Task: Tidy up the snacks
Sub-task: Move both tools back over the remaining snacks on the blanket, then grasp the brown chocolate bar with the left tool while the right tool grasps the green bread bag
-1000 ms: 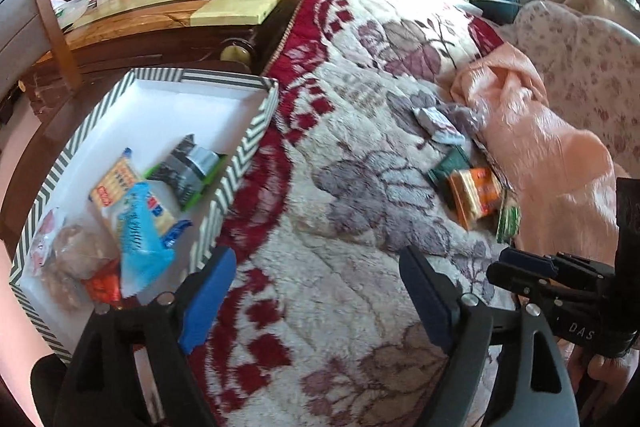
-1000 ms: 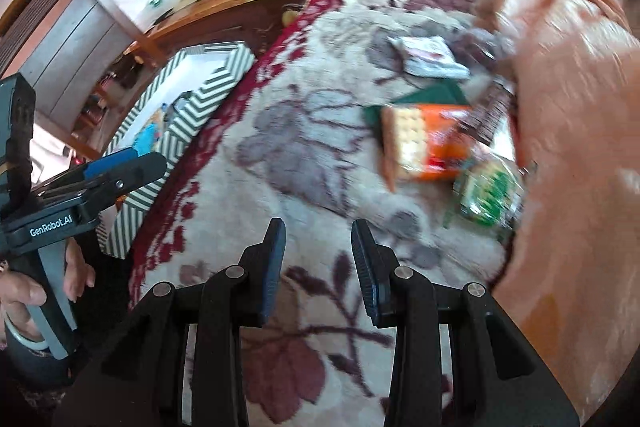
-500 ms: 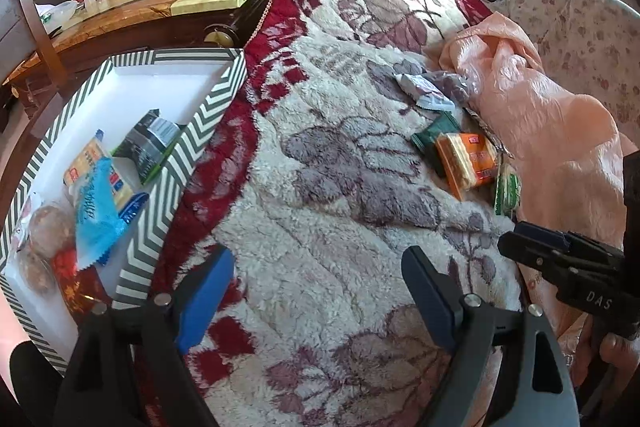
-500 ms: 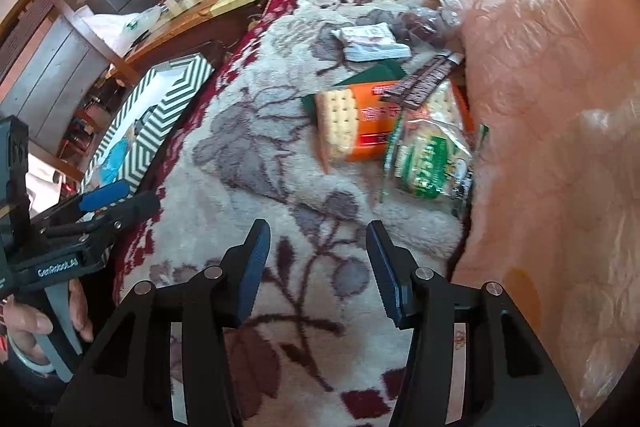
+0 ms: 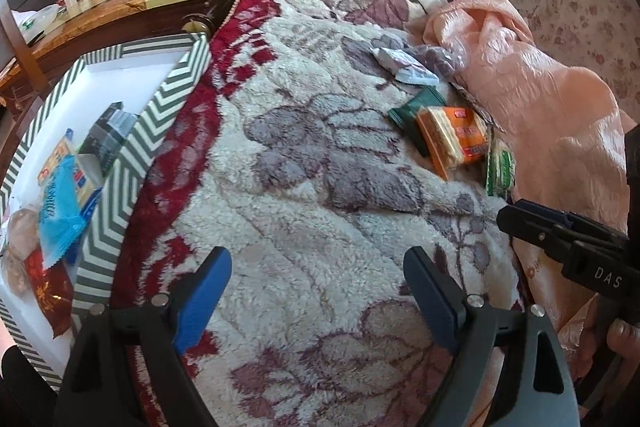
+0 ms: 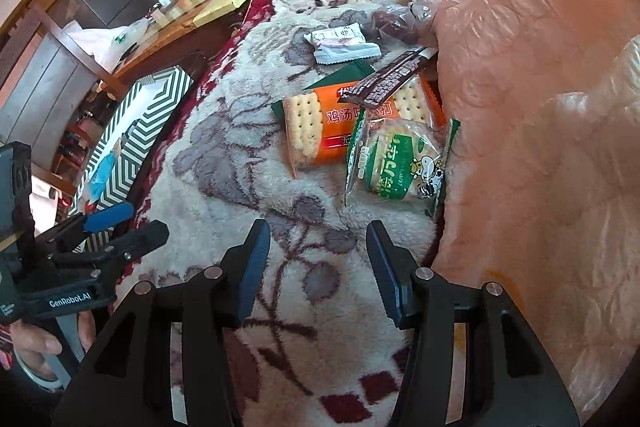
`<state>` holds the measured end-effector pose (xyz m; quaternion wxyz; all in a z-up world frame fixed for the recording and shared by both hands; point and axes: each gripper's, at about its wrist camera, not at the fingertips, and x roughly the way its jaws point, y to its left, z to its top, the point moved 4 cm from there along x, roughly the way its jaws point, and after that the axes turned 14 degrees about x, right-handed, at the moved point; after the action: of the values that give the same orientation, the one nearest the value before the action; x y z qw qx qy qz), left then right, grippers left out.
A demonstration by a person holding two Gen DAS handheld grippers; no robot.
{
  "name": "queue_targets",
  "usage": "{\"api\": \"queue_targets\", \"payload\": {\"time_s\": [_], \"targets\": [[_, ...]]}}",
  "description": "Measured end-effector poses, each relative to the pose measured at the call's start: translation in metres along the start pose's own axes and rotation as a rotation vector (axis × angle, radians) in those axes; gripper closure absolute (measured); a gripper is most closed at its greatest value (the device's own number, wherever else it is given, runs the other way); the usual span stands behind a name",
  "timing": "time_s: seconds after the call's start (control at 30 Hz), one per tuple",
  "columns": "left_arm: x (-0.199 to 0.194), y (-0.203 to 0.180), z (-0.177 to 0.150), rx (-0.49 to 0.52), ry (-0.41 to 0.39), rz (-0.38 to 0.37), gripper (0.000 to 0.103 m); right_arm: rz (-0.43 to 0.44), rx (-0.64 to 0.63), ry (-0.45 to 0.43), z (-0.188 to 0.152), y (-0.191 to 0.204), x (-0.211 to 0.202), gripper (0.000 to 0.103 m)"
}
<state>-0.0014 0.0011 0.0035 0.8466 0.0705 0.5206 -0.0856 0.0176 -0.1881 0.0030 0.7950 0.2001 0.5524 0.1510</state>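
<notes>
Snacks [image 6: 394, 157] lie piled on the fluffy blanket [image 6: 240, 163], just ahead of the right gripper [image 6: 318, 267], whose jaws are spread and empty; overlapping packets could make it pinch two or slip

1. A deep-pile fleece blanket [image 6: 248, 187] looks soft and matt.
2. The green-and-clear biscuit wrapper [image 6: 396, 163] and orange cracker pack [image 6: 320, 131] are glossy plastic film.
3. A peach cloth [image 6: 540, 107] shows a crinkled sheen.
4. The chevron-striped box [image 5: 156, 131] appears matt card.
</notes>
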Motion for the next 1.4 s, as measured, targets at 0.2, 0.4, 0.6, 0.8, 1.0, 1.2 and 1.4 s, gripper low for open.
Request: {"api": "queue_targets", "payload": {"time_s": [0.2,0.4,0.6,0.8,1.0,1.2,1.4], "targets": [[0.008,-0.004,0.008,0.003,0.011,-0.025,0.014,0.008,0.016,0.0,0.001,-0.003,-0.001,0.053],[0.016,-0.006,0.033,0.011,0.01,-0.035,0.014,0.011,0.029,-0.007,0.004,-0.005,-0.004,0.053],[0.026,-0.016,0.077,0.024,0.018,-0.084,0.014,0.011,0.048,0.004,0.004,-0.011,-0.004,0.053],[0.047,-0.052,0.128,0.069,0.047,-0.168,0.011,0.022,0.079,0.014,0.003,-0.017,-0.002,0.053],[0.082,-0.091,0.17,0.117,0.107,-0.162,0.011,0.038,0.111,0.032,0.001,-0.024,-0.001,0.053],[0.118,-0.115,0.187,0.154,0.185,-0.147,0.012,0.059,0.135,0.043,0.001,-0.03,0.0,0.053],[0.125,-0.125,0.185,0.22,0.18,-0.153,0.077,0.065,0.157,0.045,0.003,-0.037,-0.001,0.053]]}}
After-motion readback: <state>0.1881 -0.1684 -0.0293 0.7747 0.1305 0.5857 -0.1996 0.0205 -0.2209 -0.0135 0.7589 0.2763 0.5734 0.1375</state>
